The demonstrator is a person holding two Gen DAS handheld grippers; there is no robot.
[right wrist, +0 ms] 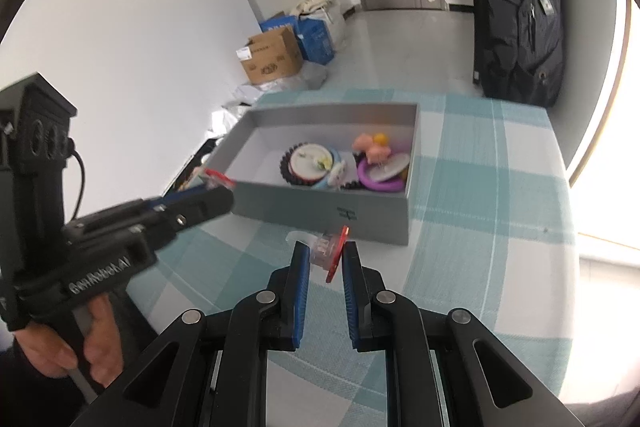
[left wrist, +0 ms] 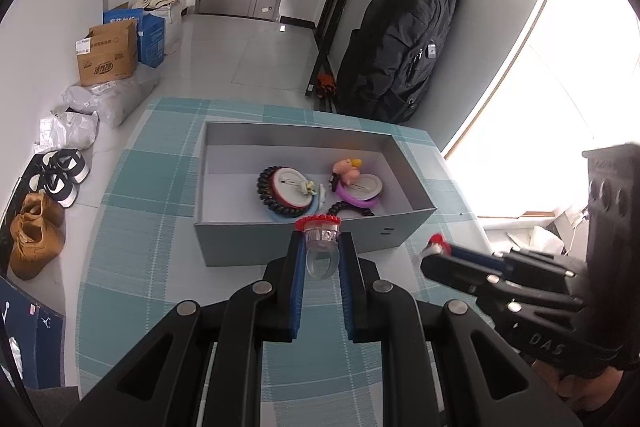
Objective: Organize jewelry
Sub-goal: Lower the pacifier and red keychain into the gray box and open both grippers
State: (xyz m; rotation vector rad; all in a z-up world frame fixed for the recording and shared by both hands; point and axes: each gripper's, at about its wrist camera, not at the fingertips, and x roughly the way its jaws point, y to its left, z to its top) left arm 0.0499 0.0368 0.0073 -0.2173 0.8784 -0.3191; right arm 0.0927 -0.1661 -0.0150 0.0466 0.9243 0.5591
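A grey open box (left wrist: 224,235) (right wrist: 280,205) stands on the checked tablecloth and holds hair ties, round badges and a pink figure (left wrist: 347,169) (right wrist: 372,147). My left gripper (left wrist: 320,247) is shut on a clear plastic ring with a red top (left wrist: 320,247), held just before the box's near wall; it also shows in the right wrist view (right wrist: 218,179). My right gripper (right wrist: 326,255) is shut on a second clear ring with a red top (right wrist: 330,253), held just before the box's near wall; it also shows in the left wrist view (left wrist: 436,245).
The teal checked tablecloth (left wrist: 132,267) (right wrist: 480,227) covers the table. On the floor beyond are cardboard boxes (left wrist: 106,55), shoes (left wrist: 36,231) and plastic bags. A black backpack (left wrist: 400,43) hangs by the wall at the right.
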